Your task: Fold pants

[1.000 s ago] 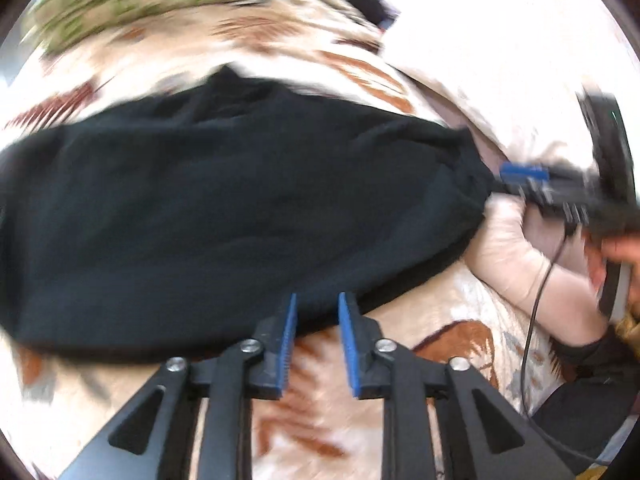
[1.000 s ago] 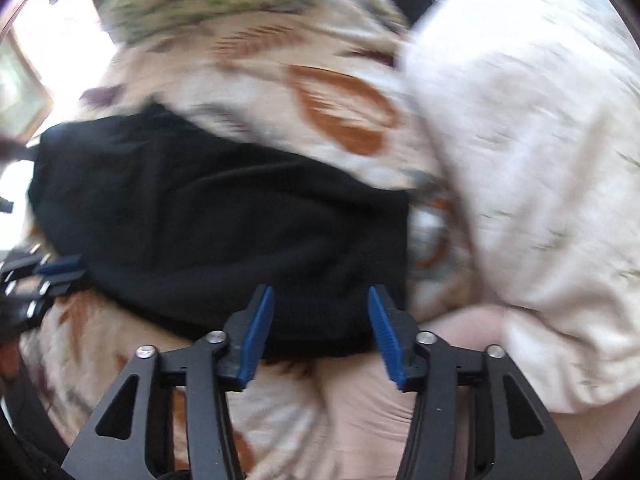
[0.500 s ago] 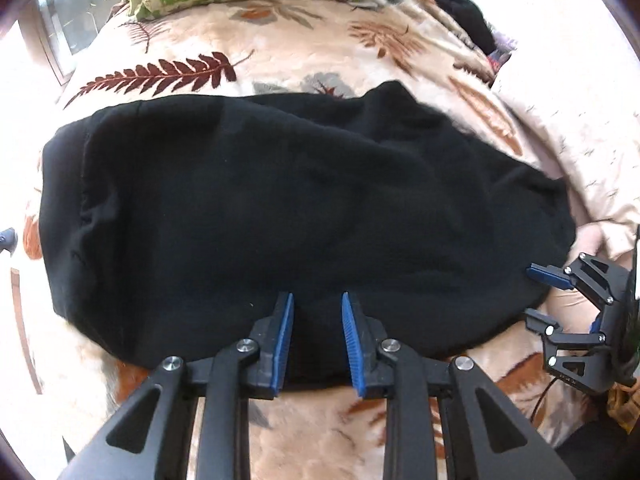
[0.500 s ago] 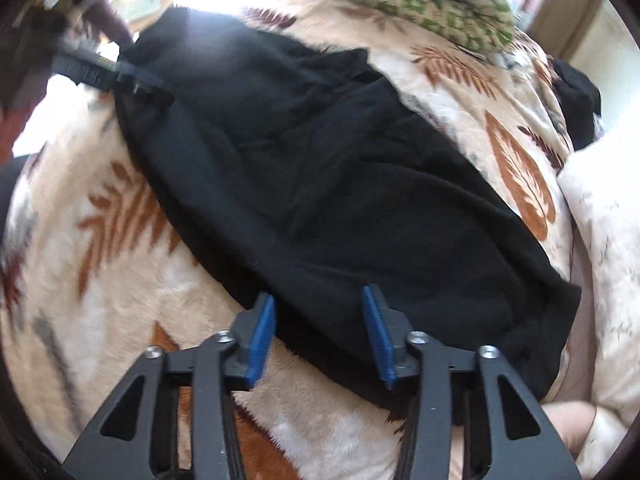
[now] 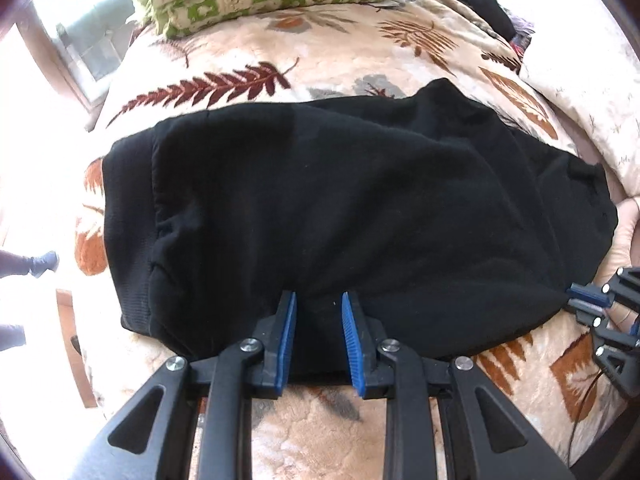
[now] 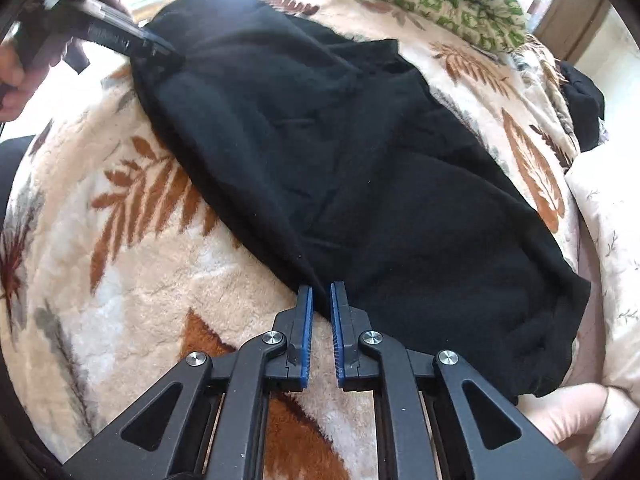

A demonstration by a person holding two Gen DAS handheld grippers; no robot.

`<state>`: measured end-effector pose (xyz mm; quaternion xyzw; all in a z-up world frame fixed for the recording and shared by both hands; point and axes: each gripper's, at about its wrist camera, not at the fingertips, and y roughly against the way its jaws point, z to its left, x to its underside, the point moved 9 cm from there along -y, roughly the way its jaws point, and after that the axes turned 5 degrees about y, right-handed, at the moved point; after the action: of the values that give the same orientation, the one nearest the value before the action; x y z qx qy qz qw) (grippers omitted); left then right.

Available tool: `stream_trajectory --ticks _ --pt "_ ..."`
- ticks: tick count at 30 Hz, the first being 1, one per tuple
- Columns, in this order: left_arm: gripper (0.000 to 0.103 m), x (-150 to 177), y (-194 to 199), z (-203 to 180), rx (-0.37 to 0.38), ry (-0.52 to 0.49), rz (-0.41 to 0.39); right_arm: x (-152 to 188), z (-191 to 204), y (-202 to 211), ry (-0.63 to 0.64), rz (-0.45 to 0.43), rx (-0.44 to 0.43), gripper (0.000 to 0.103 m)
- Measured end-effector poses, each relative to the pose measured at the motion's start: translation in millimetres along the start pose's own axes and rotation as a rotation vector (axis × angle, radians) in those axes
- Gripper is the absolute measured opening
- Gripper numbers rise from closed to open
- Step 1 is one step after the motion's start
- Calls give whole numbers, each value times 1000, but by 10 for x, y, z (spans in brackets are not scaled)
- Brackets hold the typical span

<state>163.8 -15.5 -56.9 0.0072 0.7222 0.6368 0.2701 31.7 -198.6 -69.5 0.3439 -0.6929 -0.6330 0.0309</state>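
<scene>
So far your pants (image 5: 352, 216) lie folded lengthwise on the bed (image 6: 120, 264). Right claw (image 6: 321, 300) pinches their edge; left claw (image 5: 318, 312), parted, seemingly straddles fabric. Crosswise fold remains.

The black pants (image 5: 360, 208) are covering much of the leaf-print blanket (image 5: 320, 428), and their near hem is lying behind the left gripper (image 5: 317, 308). Whether the right gripper (image 6: 321, 300) is pinching fabric is not showing clearly. A dark garment (image 6: 584, 96) at far right is too small to identify.
</scene>
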Motion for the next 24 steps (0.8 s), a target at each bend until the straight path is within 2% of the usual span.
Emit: stream_trajectory --ticks 3,5,8,9,10,12,15,17,18,21,23,24 --pt "29 -24 73 -64 37 6 -16 -44 -16 112 -59 -3 -67 23" --pt "30 -65 159 -75 59 14 -39 -177 -40 252 -108 -44 -115 23" --pt "42 -210 244 -47 34 -3 -76 -467 -154 416 -171 -110 -176 27" --pt "44 -266 251 -5 8 -10 -84 -591 -233 432 -200 -131 -190 34" --pt "44 -313 245 38 -7 -12 -86 -694 -306 427 -231 -145 -199 47" --pt "44 -382 212 166 -40 -2 -81 -949 -545 356 -316 -179 -205 61" --pt "44 -392 62 416 -100 17 -46 -1380 -826 97 -391 -211 -245 59" --pt "42 -307 -131 552 -99 31 13 -1569 -956 -70 -412 -214 -246 58" --pt "42 -302 -148 566 -96 19 0 -1671 -1003 -175 -415 -211 -240 55" --pt "42 -302 -122 503 -147 -52 -13 -1856 -1091 -413 -412 -191 -243 54" --pt "41 -315 -58 434 -134 -67 -30 -1936 -1061 -517 -399 -178 -268 40" --pt "42 -346 -1 383 -93 -63 -50 -1954 -1022 -545 -390 -167 -286 24"
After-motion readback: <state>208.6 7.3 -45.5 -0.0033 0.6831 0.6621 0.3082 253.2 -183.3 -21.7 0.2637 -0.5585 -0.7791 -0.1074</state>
